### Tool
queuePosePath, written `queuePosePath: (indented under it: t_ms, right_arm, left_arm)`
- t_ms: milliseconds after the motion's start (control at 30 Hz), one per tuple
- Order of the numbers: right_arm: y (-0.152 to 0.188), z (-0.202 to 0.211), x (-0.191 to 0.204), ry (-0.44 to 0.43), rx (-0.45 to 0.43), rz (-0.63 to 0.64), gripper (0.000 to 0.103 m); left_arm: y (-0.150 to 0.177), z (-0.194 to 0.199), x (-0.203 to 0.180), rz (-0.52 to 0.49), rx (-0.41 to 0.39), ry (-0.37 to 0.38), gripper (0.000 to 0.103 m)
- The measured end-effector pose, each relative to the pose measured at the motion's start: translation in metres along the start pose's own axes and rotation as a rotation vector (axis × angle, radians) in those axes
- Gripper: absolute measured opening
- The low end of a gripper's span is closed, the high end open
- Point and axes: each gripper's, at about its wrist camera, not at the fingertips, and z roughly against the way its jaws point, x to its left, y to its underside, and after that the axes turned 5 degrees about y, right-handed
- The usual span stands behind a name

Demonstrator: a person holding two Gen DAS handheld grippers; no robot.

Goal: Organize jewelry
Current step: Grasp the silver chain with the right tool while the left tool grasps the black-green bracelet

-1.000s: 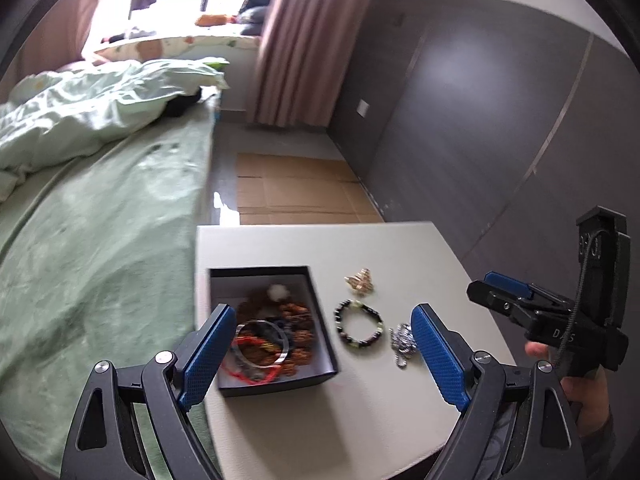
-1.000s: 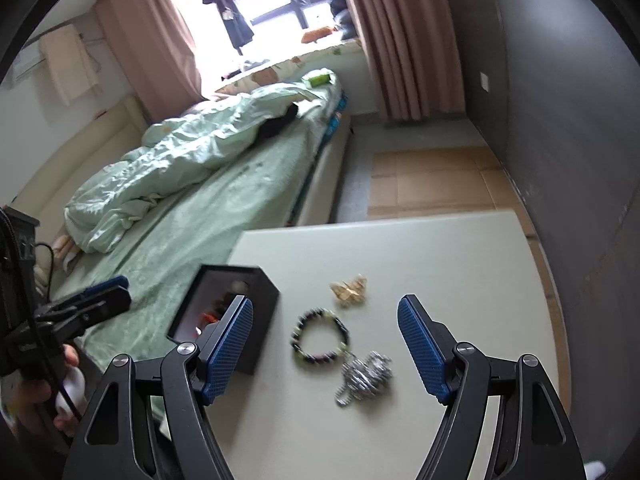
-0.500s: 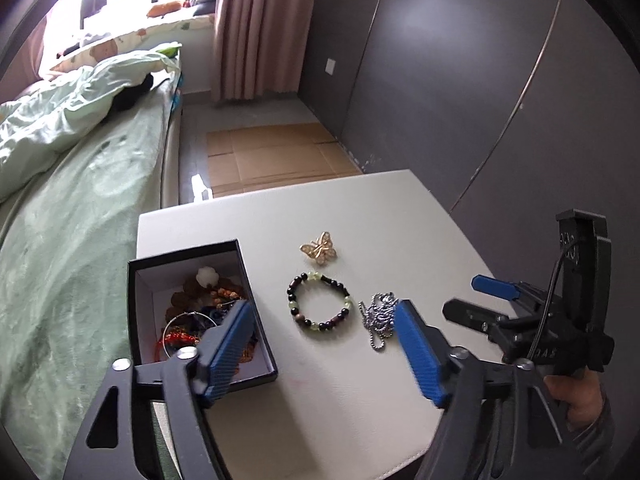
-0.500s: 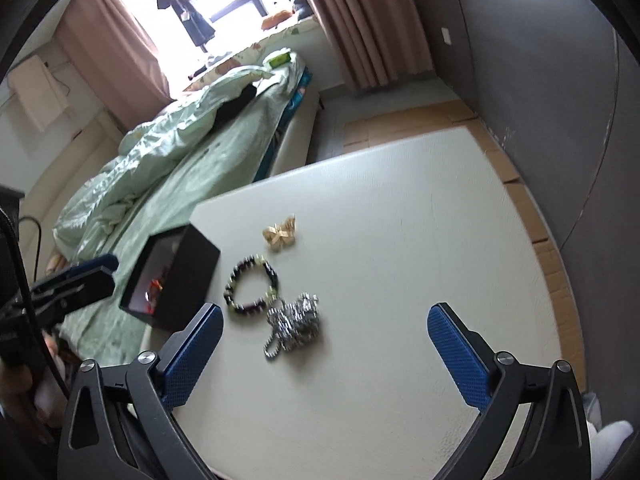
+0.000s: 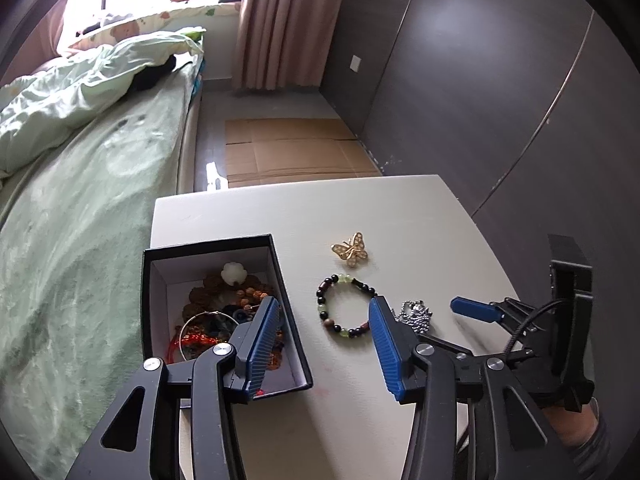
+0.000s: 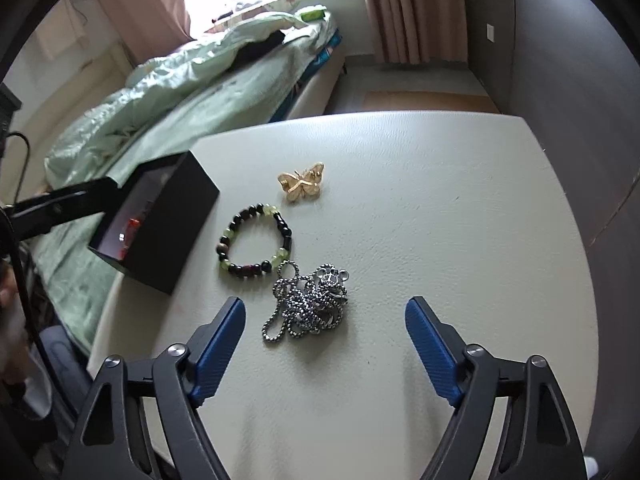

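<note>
A black jewelry box [image 5: 294, 344] with a white inside holds several beads and bangles on the left of the white table [image 5: 400, 216]. A gold butterfly brooch [image 5: 350, 246], a black and green bead bracelet [image 5: 344, 306] and a silver chain [image 5: 416, 314] lie to its right. My left gripper [image 5: 324, 340] is open above the table's near edge, between box and bracelet. In the right wrist view my right gripper [image 6: 324, 340] is open, low over the table just before the silver chain [image 6: 310, 304], with the bracelet [image 6: 256, 242], brooch [image 6: 302, 186] and box [image 6: 168, 216] beyond.
A bed with a green cover [image 5: 80, 208] runs along the table's left side. A dark wall with cabinet doors [image 5: 500, 80] stands on the right. Flat cardboard [image 5: 292, 148] lies on the floor beyond the table.
My right gripper has moved down and forward toward the silver chain, which now lies between its fingers' line. My left gripper has shifted a little over the box and bracelet.
</note>
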Motion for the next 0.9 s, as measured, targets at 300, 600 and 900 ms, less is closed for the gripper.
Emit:
queuePosePath:
  t_ms: [300,600,900]
  right_arm:
    - [0.003,-0.012,0.017,0.125,0.011,0.111,0.038]
    - [0.003,0.004,-0.026,-0.034,0.004,-0.055,0.008]
    - [0.009,0.019,-0.061,-0.113,-0.048,-0.19,0.007]
  left_arm:
    - [-0.006,-0.008,-0.008,-0.018,0.006,0.032,0.048]
    - [-0.012,-0.028,-0.03,-0.057,0.043,0.057,0.048]
    - [-0.01,-0.057,-0.045,-0.077,0.104,0.05,0.048]
